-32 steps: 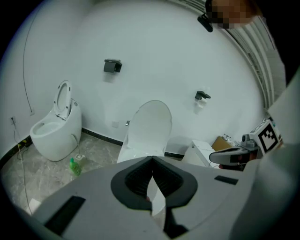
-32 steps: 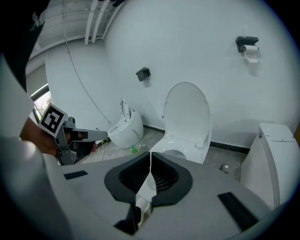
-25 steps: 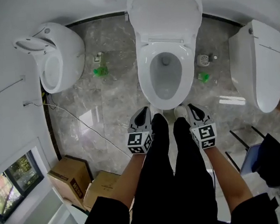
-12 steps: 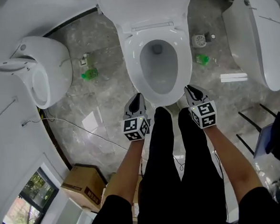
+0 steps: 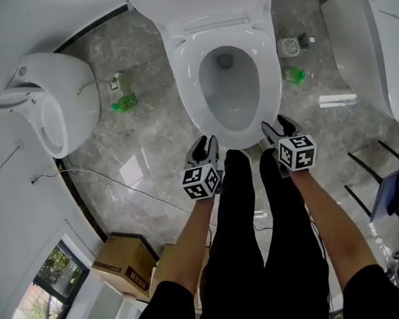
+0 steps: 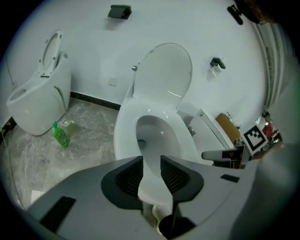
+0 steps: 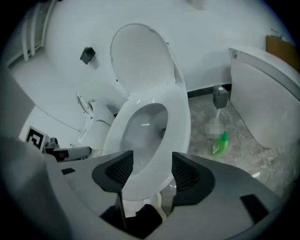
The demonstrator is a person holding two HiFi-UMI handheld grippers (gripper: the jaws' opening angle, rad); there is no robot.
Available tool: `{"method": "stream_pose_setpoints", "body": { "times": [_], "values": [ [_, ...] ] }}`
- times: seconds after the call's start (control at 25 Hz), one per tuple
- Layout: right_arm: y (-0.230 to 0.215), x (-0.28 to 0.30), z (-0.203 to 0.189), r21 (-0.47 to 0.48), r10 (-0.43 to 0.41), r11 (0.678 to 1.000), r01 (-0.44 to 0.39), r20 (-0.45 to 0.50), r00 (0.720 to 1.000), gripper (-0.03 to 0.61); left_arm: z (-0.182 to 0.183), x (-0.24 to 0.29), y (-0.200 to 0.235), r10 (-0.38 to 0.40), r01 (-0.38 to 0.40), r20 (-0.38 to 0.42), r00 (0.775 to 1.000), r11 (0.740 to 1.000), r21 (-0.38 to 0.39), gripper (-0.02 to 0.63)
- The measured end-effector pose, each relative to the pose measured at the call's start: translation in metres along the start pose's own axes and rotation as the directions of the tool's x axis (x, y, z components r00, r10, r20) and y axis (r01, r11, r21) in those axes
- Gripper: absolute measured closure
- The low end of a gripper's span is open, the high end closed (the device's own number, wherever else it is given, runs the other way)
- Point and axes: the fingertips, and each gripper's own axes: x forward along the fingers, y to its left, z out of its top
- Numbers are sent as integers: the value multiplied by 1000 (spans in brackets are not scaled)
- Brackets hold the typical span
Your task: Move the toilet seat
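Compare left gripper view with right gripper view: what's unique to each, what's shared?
Left only: a side toilet with raised seat, a green bottle beside it, the right gripper. Right only: a closed toilet, another green bottle, the left gripper. Shared: the middle toilet, lid up, toilet seat down, framed by each view's own jaws, opening with nothing between them.

A grey marble floor [image 5: 150,131] fills the centre of the frame. The middle toilet [image 5: 182,75] stands on it at upper centre, a second toilet [image 5: 68,79] at upper left, a third [image 5: 376,47] at upper right. One green bottle [image 5: 123,103] lies left of the middle toilet, another [image 5: 294,75] right of it, near a round fitting [image 5: 289,45]. A thin cable [image 5: 119,185] trails across the left side; cardboard boxes [image 5: 125,263] sit at lower left.
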Motion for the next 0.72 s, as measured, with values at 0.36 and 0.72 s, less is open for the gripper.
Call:
{"method": "stream_pose_setpoints", "body": {
  "times": [0.36,0.72],
  "values": [
    [-30,30,-29,177,-57,982,62,-30,998,290,-52,33,28,26,-51,-152,988,985,-164,364],
    [-19,51,-57,197,17,980,2,-95,995,282,-67,51,32,-12,-17,-135,991,976,-216,322]
  ]
}}
